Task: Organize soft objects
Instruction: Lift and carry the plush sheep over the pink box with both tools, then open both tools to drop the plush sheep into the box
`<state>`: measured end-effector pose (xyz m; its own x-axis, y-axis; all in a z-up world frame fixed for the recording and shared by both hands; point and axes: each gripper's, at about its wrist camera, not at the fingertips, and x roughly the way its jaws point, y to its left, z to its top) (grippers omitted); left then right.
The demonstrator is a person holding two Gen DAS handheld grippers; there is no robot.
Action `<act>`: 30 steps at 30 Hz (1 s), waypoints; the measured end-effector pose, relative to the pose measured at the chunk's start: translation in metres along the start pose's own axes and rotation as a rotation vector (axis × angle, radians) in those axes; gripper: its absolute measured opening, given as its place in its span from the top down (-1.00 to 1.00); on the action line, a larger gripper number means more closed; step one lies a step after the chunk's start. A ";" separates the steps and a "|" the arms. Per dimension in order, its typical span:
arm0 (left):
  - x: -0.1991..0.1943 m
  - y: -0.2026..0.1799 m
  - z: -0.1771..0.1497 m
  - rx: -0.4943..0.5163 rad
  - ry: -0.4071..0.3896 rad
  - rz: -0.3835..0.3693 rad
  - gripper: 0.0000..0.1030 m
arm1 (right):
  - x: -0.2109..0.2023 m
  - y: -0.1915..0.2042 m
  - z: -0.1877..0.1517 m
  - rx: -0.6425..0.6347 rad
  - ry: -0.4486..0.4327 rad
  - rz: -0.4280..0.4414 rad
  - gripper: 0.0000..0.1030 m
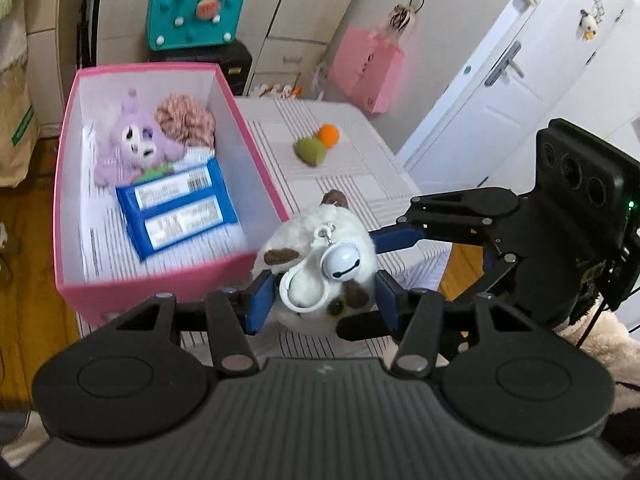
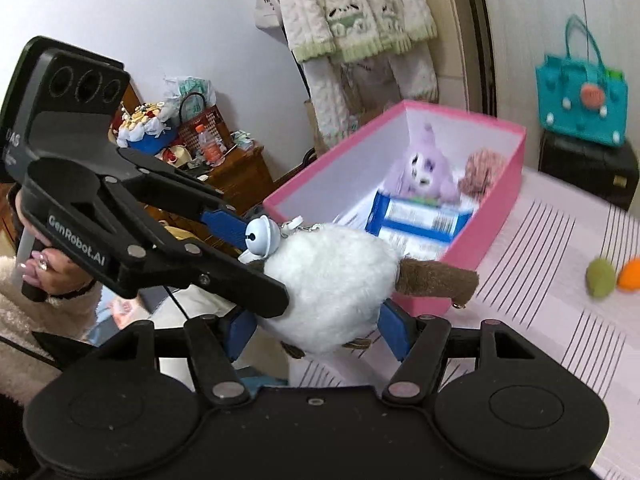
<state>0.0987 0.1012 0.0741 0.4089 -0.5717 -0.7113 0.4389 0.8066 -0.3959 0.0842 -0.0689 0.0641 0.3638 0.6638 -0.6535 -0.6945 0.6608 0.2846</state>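
Observation:
A white plush toy (image 1: 320, 240) with brown ears, a white bell and a clip is held just above the table by the near corner of the pink box (image 1: 168, 288). My left gripper (image 1: 324, 300) is shut on it from the near side. My right gripper (image 2: 316, 332) is also shut on the plush toy (image 2: 332, 280), and its arm reaches in from the right in the left wrist view (image 1: 460, 216). Inside the box lie a purple plush (image 1: 132, 148), a pink knitted ball (image 1: 186, 120) and a blue tissue pack (image 1: 180, 208).
A green soft toy (image 1: 310, 151) and an orange ball (image 1: 329, 135) lie on the striped tablecloth (image 1: 360, 176) right of the box. A teal bag (image 1: 196, 8) on a black case and a pink bag (image 1: 368, 68) stand behind. A white door (image 1: 520, 80) is at the right.

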 end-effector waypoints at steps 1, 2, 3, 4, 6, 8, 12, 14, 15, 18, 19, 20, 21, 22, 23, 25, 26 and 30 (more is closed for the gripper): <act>0.000 0.004 0.003 0.002 -0.009 -0.006 -0.01 | 0.001 -0.002 0.004 -0.007 -0.004 -0.006 -0.38; 0.000 0.007 0.006 0.009 -0.022 -0.011 -0.01 | 0.003 -0.004 0.009 -0.017 -0.003 -0.010 -0.38; 0.001 0.009 0.009 0.016 -0.030 -0.014 -0.01 | 0.004 -0.006 0.013 -0.024 -0.008 -0.016 -0.38; 0.002 0.012 0.014 0.017 -0.039 -0.015 -0.02 | 0.005 -0.009 0.018 -0.028 -0.018 -0.021 -0.38; 0.000 0.015 0.022 0.038 -0.071 -0.010 -0.02 | 0.006 -0.014 0.027 -0.056 -0.041 -0.030 -0.38; -0.003 0.020 0.032 0.049 -0.100 -0.011 -0.02 | 0.012 -0.018 0.040 -0.106 -0.052 -0.036 -0.38; 0.004 0.039 0.053 0.031 -0.125 0.010 -0.02 | 0.036 -0.040 0.069 -0.203 -0.044 -0.028 -0.38; 0.011 0.051 0.063 0.011 -0.137 0.037 -0.02 | 0.050 -0.049 0.079 -0.253 -0.038 -0.022 -0.38; 0.016 0.058 0.067 -0.002 -0.141 0.048 -0.02 | 0.059 -0.056 0.085 -0.270 -0.034 -0.018 -0.38; 0.029 0.079 0.079 -0.038 -0.160 0.085 -0.02 | 0.080 -0.072 0.098 -0.320 -0.020 -0.011 -0.38; 0.034 0.085 0.082 -0.032 -0.163 0.091 -0.02 | 0.089 -0.078 0.103 -0.343 -0.007 -0.009 -0.38; 0.039 0.095 0.086 -0.026 -0.163 0.085 -0.02 | 0.096 -0.085 0.108 -0.350 0.000 -0.001 -0.38; 0.044 0.107 0.089 -0.061 -0.165 0.069 -0.02 | 0.104 -0.092 0.113 -0.341 0.010 0.011 -0.38; 0.050 0.120 0.092 -0.108 -0.163 0.055 -0.02 | 0.112 -0.101 0.117 -0.318 0.028 0.023 -0.38; 0.057 0.129 0.095 -0.130 -0.153 0.049 -0.02 | 0.118 -0.105 0.120 -0.309 0.039 0.023 -0.38; 0.069 0.140 0.102 -0.144 -0.142 0.060 -0.02 | 0.128 -0.110 0.122 -0.312 0.052 0.016 -0.38; 0.073 0.143 0.105 -0.148 -0.136 0.072 -0.02 | 0.132 -0.111 0.124 -0.317 0.060 0.013 -0.38; 0.085 0.143 0.109 -0.127 -0.127 0.141 -0.03 | 0.143 -0.109 0.128 -0.373 0.091 -0.015 -0.37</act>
<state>0.2837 0.1518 0.0200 0.5602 -0.4601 -0.6888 0.2693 0.8875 -0.3738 0.2915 -0.0016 0.0291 0.3308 0.6098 -0.7202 -0.8738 0.4861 0.0102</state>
